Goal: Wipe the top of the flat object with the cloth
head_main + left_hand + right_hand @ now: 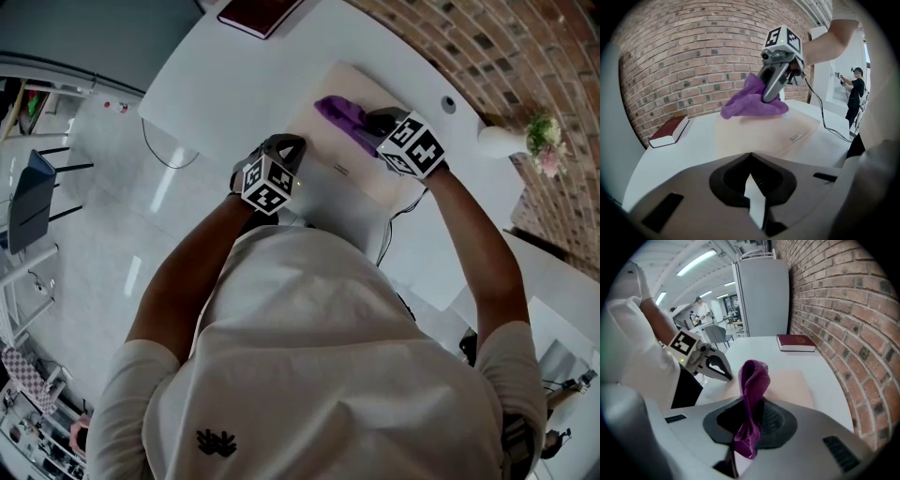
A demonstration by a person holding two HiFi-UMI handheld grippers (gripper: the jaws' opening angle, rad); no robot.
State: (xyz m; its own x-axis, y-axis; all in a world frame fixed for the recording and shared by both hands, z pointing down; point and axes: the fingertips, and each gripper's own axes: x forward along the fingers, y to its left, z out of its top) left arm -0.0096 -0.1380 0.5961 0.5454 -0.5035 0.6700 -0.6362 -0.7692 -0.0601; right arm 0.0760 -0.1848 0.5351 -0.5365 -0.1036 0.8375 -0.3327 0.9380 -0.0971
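Seen from above, a person in a white T-shirt leans over a white tabletop that runs along a brick wall. A pale, flat board lies on the tabletop, closer to the edge where the person stands than to the wall-side edge.

The right hand-held gripper is clamped on a purple cloth. Its own view shows the fabric pinched between the jaws, with a loop standing up past them. The bunched cloth rests on the half of the board nearer the wall.

The left hand-held gripper has its jaws together with nothing between them. Its tips sit at the board's edge nearest the person's left side, but the views do not show whether they press on it.

A dark red book lies at the tabletop's far left corner by the wall, well apart from the board. A cable trails off the near edge on the right.

The wiping looks under way, with most of the board's bare surface nearer the person probably not yet covered. To do it well:
- Hold the cloth flat against the board rather than dragging only the bunched tip.
- Use overlapping strokes from the wall side toward the near edge.
- Steady the board with the left tips, since a light board on a smooth tabletop could slide.
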